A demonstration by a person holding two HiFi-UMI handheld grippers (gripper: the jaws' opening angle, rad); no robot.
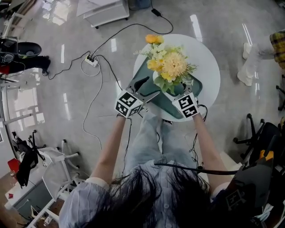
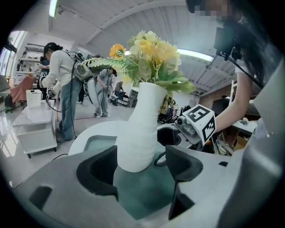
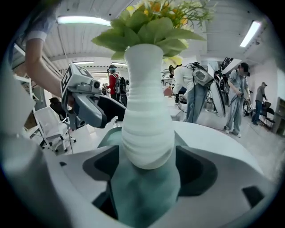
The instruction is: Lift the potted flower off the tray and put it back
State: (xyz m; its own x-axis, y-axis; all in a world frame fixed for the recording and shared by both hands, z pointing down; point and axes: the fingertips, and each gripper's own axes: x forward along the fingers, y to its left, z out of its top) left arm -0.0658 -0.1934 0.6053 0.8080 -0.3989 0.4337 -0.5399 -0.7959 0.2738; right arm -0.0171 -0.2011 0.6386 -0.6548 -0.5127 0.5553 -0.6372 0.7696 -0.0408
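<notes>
On tray (image 1: 165, 104), potted flower (image 1: 171, 67) within spread left tongs (image 2: 141, 155), right tongs (image 3: 147, 153)

Left gripper (image 2: 141, 164) with jaws apart above the teal tray (image 2: 142, 191). The white ribbed vase (image 2: 139, 129) of yellow flowers (image 2: 153, 51) stood upright on the tray between the jaw tips, nearer the left jaw and clear of the right. The right gripper (image 2: 171, 136) lay beyond the right jaw.

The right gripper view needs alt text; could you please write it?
A white ribbed vase of yellow flowers stands on a teal tray between the right gripper's open fingers. The left gripper shows behind, at left.
</notes>
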